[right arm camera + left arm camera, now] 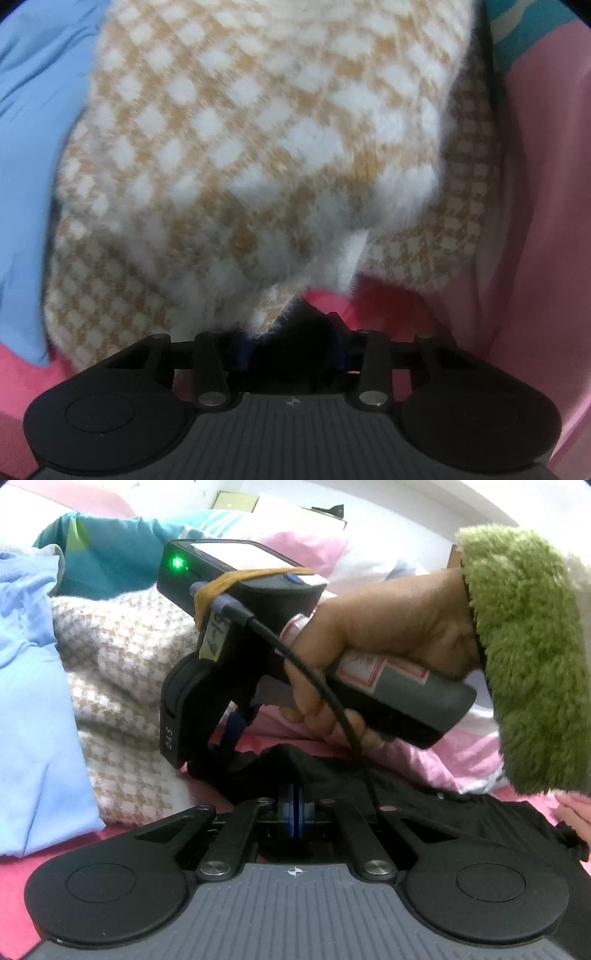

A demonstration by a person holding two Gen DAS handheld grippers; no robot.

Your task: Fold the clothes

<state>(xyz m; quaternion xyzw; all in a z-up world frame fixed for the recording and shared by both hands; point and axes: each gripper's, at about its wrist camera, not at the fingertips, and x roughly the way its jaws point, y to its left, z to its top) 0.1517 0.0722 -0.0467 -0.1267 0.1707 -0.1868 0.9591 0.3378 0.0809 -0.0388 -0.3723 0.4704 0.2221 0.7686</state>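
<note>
A bed with a pink sheet carries clothes: a blue garment at left, a tan-and-white checked knit beside it, and black cloth nearer.

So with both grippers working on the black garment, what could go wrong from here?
1. The left gripper pinches only a thin edge of the black garment, so the fabric may slip free.
2. The right gripper works right beside the checked knit sweater and might snag it along with the black cloth.
</note>
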